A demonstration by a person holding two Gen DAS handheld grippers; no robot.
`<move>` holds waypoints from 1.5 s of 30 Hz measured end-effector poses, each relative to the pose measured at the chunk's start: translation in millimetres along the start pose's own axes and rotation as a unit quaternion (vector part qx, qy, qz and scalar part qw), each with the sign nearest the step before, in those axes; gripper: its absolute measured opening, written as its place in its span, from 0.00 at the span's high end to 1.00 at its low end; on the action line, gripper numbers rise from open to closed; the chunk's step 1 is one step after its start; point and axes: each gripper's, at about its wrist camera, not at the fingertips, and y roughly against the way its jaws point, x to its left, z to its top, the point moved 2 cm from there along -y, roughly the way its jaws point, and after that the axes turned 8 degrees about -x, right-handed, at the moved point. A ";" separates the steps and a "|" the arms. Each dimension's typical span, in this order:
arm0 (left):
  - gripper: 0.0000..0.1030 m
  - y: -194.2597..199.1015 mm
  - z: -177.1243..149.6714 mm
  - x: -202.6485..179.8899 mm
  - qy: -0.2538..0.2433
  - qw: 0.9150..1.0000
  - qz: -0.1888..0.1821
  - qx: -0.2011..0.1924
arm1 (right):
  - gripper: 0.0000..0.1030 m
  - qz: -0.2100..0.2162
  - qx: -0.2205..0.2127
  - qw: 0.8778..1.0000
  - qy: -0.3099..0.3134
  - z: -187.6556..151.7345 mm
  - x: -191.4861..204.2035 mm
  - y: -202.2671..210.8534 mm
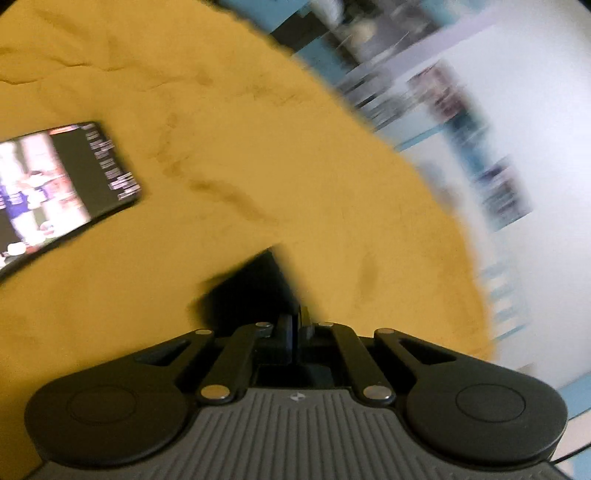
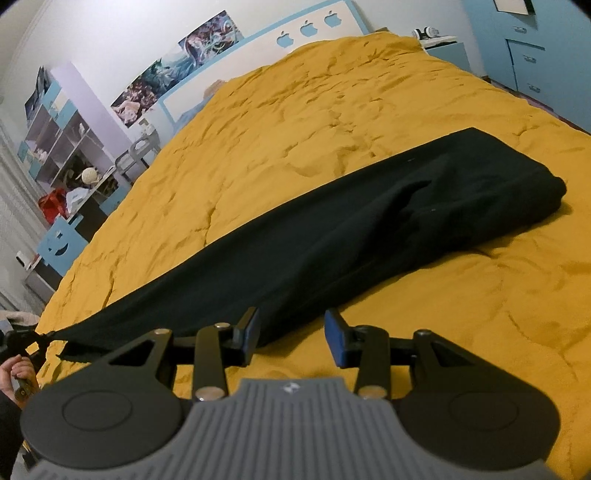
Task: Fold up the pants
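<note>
Black pants (image 2: 351,229) lie folded lengthwise across a yellow bedspread (image 2: 332,110), waist end at the right, leg ends at the lower left. My right gripper (image 2: 291,332) is open and empty, its blue-padded fingers just above the near edge of the pant legs. My left gripper (image 1: 297,321) is shut on the leg hem (image 1: 251,284), which bunches black in front of its fingers. In the right wrist view the left gripper (image 2: 37,338) pinches the leg end at the far left and pulls it taut. The left wrist view is motion-blurred.
A tablet (image 1: 55,184) with a lit screen lies on the bedspread left of my left gripper. A blue and white headboard (image 2: 295,33), shelves (image 2: 66,147) and blue drawers (image 2: 524,48) surround the bed.
</note>
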 end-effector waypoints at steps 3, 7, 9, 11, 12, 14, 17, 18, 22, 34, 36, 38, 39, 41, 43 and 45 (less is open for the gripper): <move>0.91 -10.2 -9.0 14.4 0.008 0.998 0.059 0.017 | 0.65 0.004 0.000 1.000 -0.002 -1.2 2.9 -3.3; 0.90 -2.5 -10.6 1.7 -0.038 0.996 0.083 -0.013 | 0.65 0.000 0.009 1.000 0.020 -3.5 7.0 -3.8; 0.86 6.0 -7.0 -9.0 -0.066 0.991 0.113 -0.031 | 0.65 -0.014 0.009 0.999 0.044 -2.4 8.1 -4.2; 0.75 18.1 -4.1 -23.8 -0.099 0.979 0.166 -0.067 | 0.65 -0.033 0.005 0.997 0.072 -2.4 10.4 -2.7; 0.64 27.5 -3.2 -31.0 -0.111 0.972 0.186 -0.093 | 0.65 -0.044 0.002 0.995 0.089 -2.9 11.9 -2.1; 0.60 44.7 -8.6 -45.8 -0.131 0.965 0.186 -0.133 | 0.65 -0.069 -0.003 0.989 0.131 -5.9 15.6 -2.1; 0.56 56.0 -25.8 -71.1 -0.183 0.964 0.132 -0.140 | 0.65 -0.086 -0.006 0.979 0.183 -12.1 22.3 -4.3; 0.54 54.7 -36.5 -82.0 -0.204 0.965 0.107 -0.126 | 0.65 -0.086 -0.005 0.977 0.197 -14.6 24.1 -5.7; 0.53 38.7 -86.6 -118.8 -0.278 0.960 0.020 -0.041 | 0.65 -0.068 -0.002 0.958 0.278 -28.3 46.5 -14.8; 0.50 15.9 -193.3 -153.5 -0.403 0.913 -0.061 -0.002 | 1.00 -0.113 0.025 0.950 0.290 -40.8 73.3 -70.6; 0.51 11.0 -195.4 -147.7 -0.400 0.916 -0.044 0.006 | 1.00 -0.106 0.025 0.954 0.279 -39.7 76.3 -54.8; 0.51 8.8 -192.9 -142.0 -0.388 0.921 -0.044 0.012 | 1.00 -0.097 0.019 0.963 0.251 -38.7 75.9 -36.2; 0.51 8.9 -193.4 -138.6 -0.385 0.922 -0.042 0.015 | 1.00 -0.096 0.022 0.964 0.246 -41.3 75.1 -31.7; 0.51 6.9 -195.6 -132.5 -0.386 0.922 -0.034 0.023 | 1.00 -0.099 0.037 0.963 0.249 -49.2 69.1 -34.3; 0.51 8.3 -196.9 -131.1 -0.391 0.920 -0.030 0.025 | 1.00 -0.102 0.051 0.963 0.243 -56.4 58.5 -42.5; 0.49 12.3 -198.1 -133.3 -0.397 0.917 -0.032 0.023 | 1.00 -0.092 0.042 0.967 0.234 -57.2 55.3 -39.4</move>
